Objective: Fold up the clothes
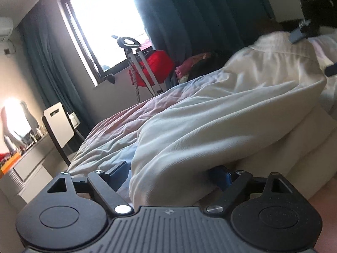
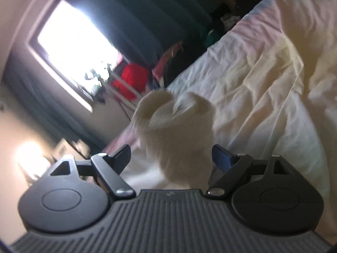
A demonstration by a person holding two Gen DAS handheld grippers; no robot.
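Both grippers should lift together and keep the fabric taut, so the fold lands straight rather than bunched. The left gripper [image 1: 168, 174] has its fingers apart around a thick roll of the cream garment [image 1: 221, 122], which lies across the bed [image 1: 118, 126]. The right gripper [image 2: 171, 156], fingers also apart, has a ribbed cuff [image 2: 168, 113] between them. The cloth looks soft, heavy and creased; the bedsheet is thin and crumpled.

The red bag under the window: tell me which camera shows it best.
The left wrist view. There the red bag is sharp, sitting behind a metal stand beside the bed. The right wrist view shows the same bag only as a motion-blurred red patch.
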